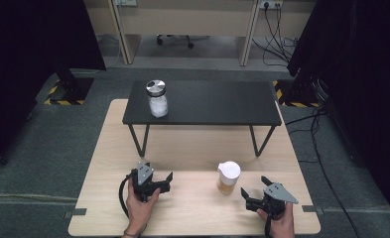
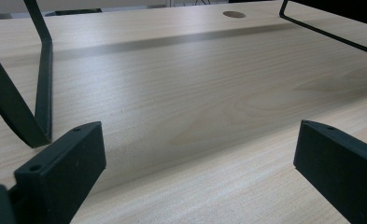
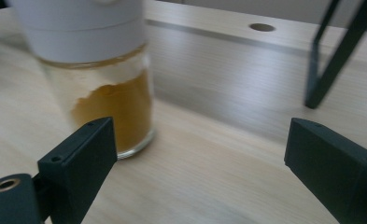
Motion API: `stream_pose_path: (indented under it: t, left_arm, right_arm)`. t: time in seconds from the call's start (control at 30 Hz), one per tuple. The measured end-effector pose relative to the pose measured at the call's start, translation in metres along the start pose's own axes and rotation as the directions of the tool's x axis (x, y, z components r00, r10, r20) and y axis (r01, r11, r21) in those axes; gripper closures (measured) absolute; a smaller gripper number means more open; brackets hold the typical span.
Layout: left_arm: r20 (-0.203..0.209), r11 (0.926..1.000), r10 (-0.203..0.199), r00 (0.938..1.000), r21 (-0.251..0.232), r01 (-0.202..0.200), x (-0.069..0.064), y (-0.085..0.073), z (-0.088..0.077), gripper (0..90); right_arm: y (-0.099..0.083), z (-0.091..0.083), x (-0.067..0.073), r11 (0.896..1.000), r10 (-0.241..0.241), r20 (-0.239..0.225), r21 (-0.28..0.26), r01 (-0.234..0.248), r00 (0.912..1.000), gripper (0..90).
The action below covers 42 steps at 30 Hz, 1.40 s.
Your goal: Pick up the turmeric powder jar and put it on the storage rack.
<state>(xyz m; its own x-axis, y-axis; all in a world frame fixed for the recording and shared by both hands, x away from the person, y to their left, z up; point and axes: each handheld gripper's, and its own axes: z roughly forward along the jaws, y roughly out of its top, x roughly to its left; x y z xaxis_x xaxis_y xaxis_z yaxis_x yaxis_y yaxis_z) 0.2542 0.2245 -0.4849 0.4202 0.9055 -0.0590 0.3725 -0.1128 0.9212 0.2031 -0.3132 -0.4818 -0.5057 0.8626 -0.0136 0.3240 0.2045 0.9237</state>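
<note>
Wooden table (image 1: 192, 148): both hand-held grippers, left (image 1: 165, 181) and right (image 1: 250, 196), gape wide, holding nothing.

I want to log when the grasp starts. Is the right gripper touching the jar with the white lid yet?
Apart. In the right gripper view the right gripper stands open, its fingers short of the jar, with bare table between them. The high view shows a gap too.

Left hand (image 1: 139, 206) enters from bottom edge, gripping left gripper (image 1: 166, 181); jaws spread wide, nothing between, pointed forward and right. Right hand (image 1: 278, 220) low at right, holding right gripper (image 1: 252, 192); jaws wide apart, empty, angled forward and left.
</note>
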Motion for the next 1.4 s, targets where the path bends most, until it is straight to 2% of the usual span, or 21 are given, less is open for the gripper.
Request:
stream_pose_path:
  t: [0.1,0.2,0.33,0.53,0.7,0.93,1.4]
  left_arm:
    - [0.001,1.0000,0.000,1.0000,0.001,0.000,0.000,0.000,0.000,1.5]
    - [0.001,1.0000,-0.001,1.0000,0.000,0.001,0.000,0.000,0.000,1.6]
    - [0.000,1.0000,-0.002,1.0000,-0.001,0.002,0.000,0.000,0.000,1.6]
    - [-0.001,1.0000,0.002,1.0000,-0.001,-0.002,0.000,0.000,0.000,1.7]
    - [-0.002,1.0000,0.002,1.0000,-0.001,-0.002,-0.001,0.000,0.000,1.7]
    - [-0.002,1.0000,0.001,1.0000,-0.002,-0.001,0.000,0.000,0.000,1.7]
    - [-0.001,1.0000,0.000,1.0000,0.001,0.000,-0.001,0.000,0.000,1.7]
  right_arm:
    - [0.001,0.001,-0.005,0.999,-0.032,-0.050,0.000,0.032,0.9982,10.8]
    - [0.001,0.003,-0.009,0.999,-0.045,-0.095,-0.004,0.044,0.9945,10.9]
    - [0.001,0.006,-0.011,0.999,-0.051,-0.122,-0.009,0.051,0.9912,11.1]
    - [-0.001,0.010,-0.020,1.000,-0.018,-0.192,-0.027,0.013,0.9812,11.4]
    - [0.000,0.013,-0.019,0.999,-0.035,-0.202,-0.031,0.029,0.9788,11.4]
    - [0.003,0.020,-0.018,0.997,-0.076,-0.227,-0.041,0.069,0.9709,11.5]
    - [0.009,0.035,-0.017,0.997,-0.079,-0.257,-0.041,0.071,0.9631,12.2]
